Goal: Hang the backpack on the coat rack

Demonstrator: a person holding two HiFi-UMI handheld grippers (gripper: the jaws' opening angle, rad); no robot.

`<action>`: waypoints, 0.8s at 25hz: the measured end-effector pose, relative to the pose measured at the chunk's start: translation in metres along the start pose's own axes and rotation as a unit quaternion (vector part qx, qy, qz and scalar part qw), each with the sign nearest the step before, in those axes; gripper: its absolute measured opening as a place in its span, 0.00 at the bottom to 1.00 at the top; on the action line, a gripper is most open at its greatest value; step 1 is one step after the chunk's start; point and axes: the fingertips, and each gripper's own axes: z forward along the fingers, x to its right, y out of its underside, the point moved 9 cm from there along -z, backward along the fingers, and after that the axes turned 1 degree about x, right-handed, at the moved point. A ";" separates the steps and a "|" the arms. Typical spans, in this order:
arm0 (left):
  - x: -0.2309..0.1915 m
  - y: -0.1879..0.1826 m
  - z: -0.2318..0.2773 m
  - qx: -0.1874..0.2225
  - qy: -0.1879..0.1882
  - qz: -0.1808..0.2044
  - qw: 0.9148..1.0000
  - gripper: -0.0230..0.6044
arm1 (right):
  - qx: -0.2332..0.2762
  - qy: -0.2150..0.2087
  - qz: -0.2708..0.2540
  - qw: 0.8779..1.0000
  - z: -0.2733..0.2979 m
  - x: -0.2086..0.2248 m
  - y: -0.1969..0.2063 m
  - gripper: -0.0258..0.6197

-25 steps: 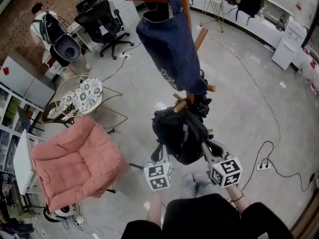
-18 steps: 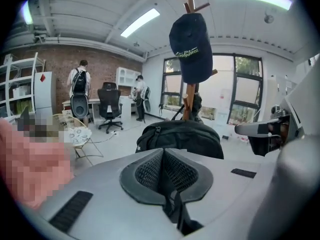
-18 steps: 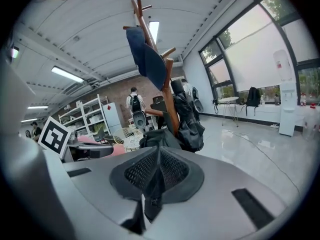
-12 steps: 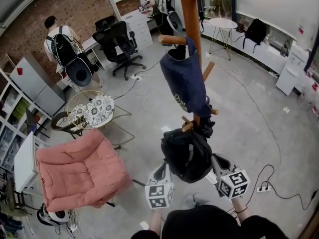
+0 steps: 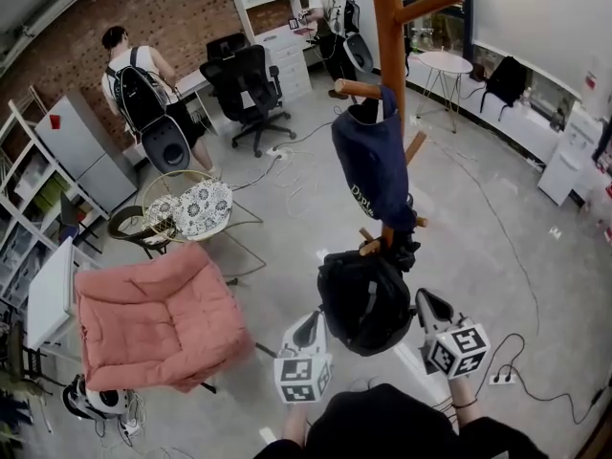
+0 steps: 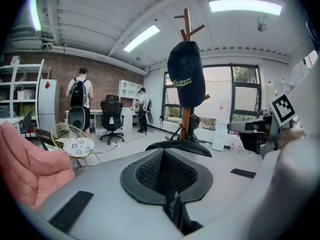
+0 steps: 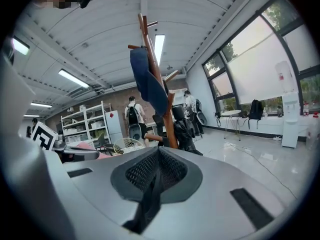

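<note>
The black backpack hangs between my two grippers, just in front of the wooden coat rack and below its lower pegs. My left gripper is at the backpack's left side and my right gripper at its right. In both gripper views the grey jaws are closed, with a thin black strap running out of the seam. A navy bag hangs from an upper peg; another dark bag hangs low on the pole. The pack's body is hidden in the gripper views.
A pink cushioned chair sits left, with a wire chair and floral cushion behind it. Black office chairs and two people with backpacks are farther back. A cable and power strip lie on the floor at right.
Both grippers have risen with the backpack, which now hangs higher, closer to the rack's lower pegs. The head view has tilted up, showing more of the pole.
</note>
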 end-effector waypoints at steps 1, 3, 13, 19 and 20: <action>-0.001 -0.001 -0.002 0.002 -0.002 0.001 1.000 0.06 | 0.003 -0.001 0.000 1.000 0.000 0.001 -0.002 0.06; -0.004 -0.003 -0.005 0.009 -0.006 0.001 1.000 0.06 | 0.007 -0.003 -0.001 1.000 0.000 0.003 -0.005 0.06; -0.015 -0.011 -0.017 0.035 -0.026 0.000 0.999 0.06 | 0.024 -0.008 -0.003 1.000 0.004 0.006 -0.017 0.06; -0.015 -0.013 -0.014 0.033 -0.029 0.002 0.999 0.06 | 0.031 -0.011 -0.006 0.999 0.006 0.007 -0.020 0.06; -0.015 -0.013 -0.013 0.033 -0.028 0.002 0.999 0.06 | 0.032 -0.010 -0.006 0.999 0.006 0.008 -0.020 0.06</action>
